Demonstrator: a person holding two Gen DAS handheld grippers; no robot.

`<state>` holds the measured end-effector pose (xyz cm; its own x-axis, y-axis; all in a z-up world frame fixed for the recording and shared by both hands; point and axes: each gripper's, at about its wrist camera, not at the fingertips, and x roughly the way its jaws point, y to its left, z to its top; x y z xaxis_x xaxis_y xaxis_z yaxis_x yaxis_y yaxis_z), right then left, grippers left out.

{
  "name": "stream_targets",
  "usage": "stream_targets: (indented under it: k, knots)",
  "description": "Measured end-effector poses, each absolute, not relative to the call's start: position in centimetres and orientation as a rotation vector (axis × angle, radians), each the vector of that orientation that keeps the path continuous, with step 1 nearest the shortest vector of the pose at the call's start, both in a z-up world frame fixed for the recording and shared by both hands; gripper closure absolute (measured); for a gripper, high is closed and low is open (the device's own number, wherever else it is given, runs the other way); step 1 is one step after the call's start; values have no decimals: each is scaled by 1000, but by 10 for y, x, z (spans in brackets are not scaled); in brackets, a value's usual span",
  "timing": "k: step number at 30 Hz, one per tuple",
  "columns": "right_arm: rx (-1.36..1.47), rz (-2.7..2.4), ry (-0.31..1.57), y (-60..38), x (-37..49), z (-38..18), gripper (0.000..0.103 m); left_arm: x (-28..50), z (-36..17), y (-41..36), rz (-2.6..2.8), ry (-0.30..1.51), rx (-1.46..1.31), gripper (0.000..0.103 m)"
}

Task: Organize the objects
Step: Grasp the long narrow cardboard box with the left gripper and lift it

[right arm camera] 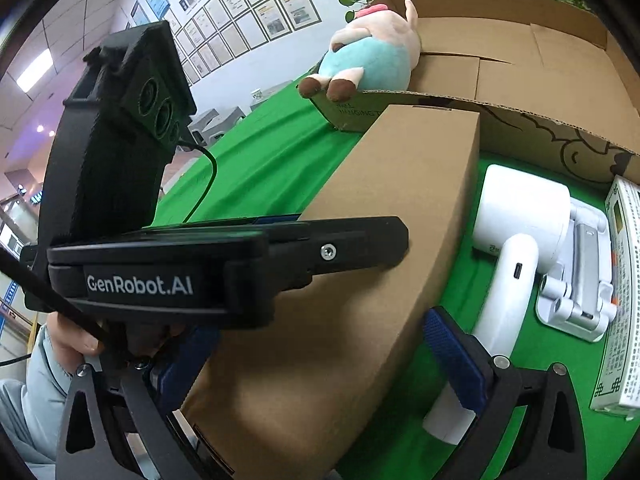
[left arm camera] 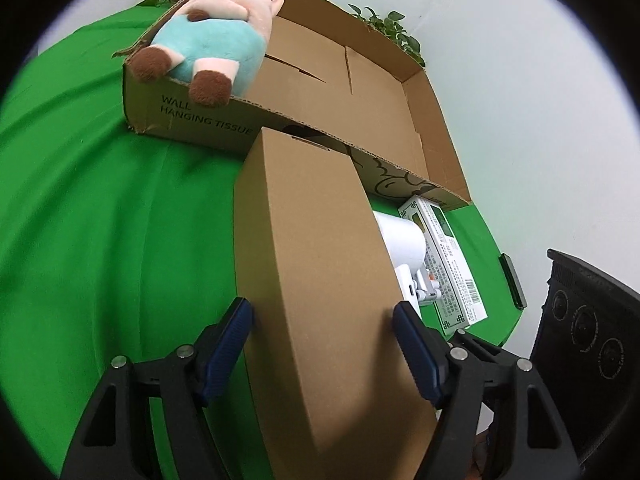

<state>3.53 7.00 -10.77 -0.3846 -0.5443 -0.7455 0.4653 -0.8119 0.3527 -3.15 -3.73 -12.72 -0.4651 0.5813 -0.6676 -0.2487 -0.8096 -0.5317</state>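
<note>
A long plain brown carton (left arm camera: 316, 264) lies on the green cloth, its far end against the big open cardboard box (left arm camera: 352, 92). My left gripper (left arm camera: 322, 320) is shut on the carton's near part, blue pads on both long sides; it shows in the right wrist view (right arm camera: 320, 248) as a black body across the carton (right arm camera: 384, 240). My right gripper (right arm camera: 316, 364) straddles the carton's near end, jaws wide, the right pad (right arm camera: 452, 356) apart from the carton side. A pink and teal plush pig (left arm camera: 212, 36) lies in the big box's left corner.
Right of the carton lie a white hair dryer (right arm camera: 516, 236), a white folded stand (right arm camera: 580, 280) and a flat white printed box (left arm camera: 444, 264). Potted plants (left arm camera: 392, 28) stand behind the big box. A dark phone (left arm camera: 512, 280) lies at the cloth's right edge.
</note>
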Motion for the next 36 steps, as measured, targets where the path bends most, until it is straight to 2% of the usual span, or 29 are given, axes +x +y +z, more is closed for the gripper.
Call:
stream_targets:
  k: [9, 19, 24, 29, 36]
  knots:
    - [1244, -2174, -165, 76, 53, -110, 0, -12, -128, -45, 2275, -564, -1250, 31]
    - [1236, -2194, -169, 76, 58, -108, 0, -8, -121, -44, 2285, -527, -1238, 31]
    - [1211, -2216, -171, 71, 61, -106, 1, -2, -105, -46, 2324, -483, -1192, 39]
    - [1181, -2231, -179, 70, 61, -100, 4, -3, -92, -42, 2352, -414, -1160, 40]
    - [1135, -2280, -174, 73, 57, -89, 5, -9, -79, -39, 2356, -412, -1123, 40]
